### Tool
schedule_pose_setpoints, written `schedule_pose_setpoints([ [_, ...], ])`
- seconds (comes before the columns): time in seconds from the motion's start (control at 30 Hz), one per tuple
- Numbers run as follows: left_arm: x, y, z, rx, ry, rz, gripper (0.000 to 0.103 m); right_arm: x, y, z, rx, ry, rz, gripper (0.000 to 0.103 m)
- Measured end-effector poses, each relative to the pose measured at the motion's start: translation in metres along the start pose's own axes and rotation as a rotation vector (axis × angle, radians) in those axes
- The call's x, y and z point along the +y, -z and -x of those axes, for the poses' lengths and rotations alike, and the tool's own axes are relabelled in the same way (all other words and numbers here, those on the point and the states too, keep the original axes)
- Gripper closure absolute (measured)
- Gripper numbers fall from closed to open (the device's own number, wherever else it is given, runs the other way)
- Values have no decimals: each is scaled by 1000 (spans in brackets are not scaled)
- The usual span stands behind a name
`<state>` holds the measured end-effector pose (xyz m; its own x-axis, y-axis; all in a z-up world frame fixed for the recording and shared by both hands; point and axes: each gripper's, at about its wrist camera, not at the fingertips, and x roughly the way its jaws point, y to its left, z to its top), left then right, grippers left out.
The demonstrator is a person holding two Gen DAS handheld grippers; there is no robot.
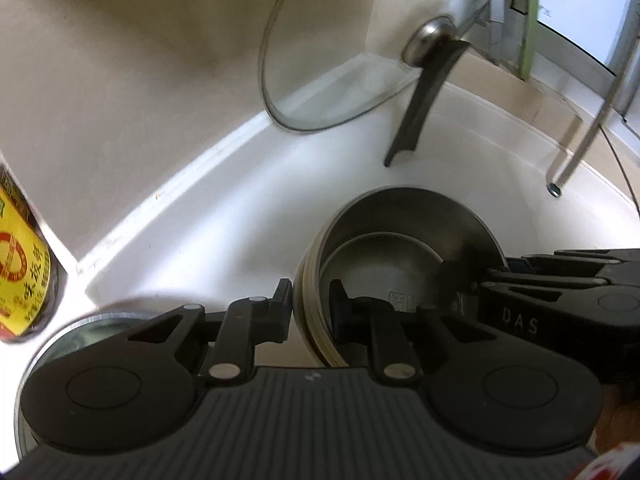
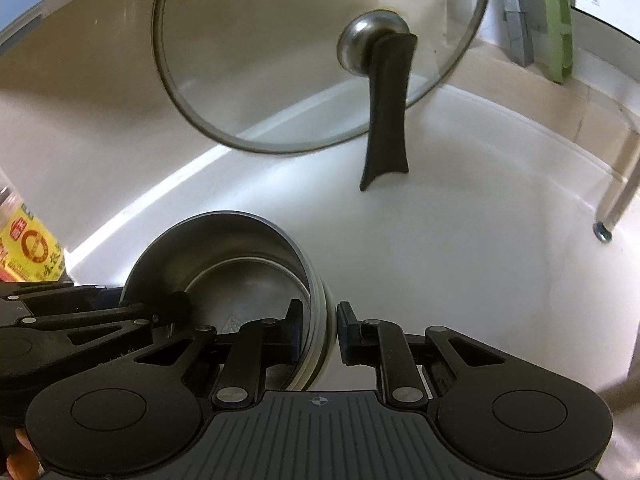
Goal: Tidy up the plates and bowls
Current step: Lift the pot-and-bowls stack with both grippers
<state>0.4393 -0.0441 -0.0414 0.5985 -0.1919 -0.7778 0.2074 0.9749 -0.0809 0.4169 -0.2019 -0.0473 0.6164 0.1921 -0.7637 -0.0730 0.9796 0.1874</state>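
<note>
A stack of nested steel bowls with cream outer walls sits over the white counter. My left gripper is shut on the stack's left rim, one pad outside the wall and one inside. My right gripper pinches the opposite rim of the same bowls in the same way. Each gripper shows in the other's view: the right gripper comes in from the right edge, the left gripper from the left edge. A smaller bowl lies inside the big one.
A glass lid with a black handle leans on the back wall. A yellow-labelled sauce bottle stands at the left. A metal rack leg stands at the right. A steel rim shows under my left gripper.
</note>
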Motion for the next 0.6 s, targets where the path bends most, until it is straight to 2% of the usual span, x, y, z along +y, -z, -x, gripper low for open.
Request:
schedule_pose_setpoints([
  [0.6,-34,82,65,16,56,-41,85,-1,88,76,38,1,-20,85],
])
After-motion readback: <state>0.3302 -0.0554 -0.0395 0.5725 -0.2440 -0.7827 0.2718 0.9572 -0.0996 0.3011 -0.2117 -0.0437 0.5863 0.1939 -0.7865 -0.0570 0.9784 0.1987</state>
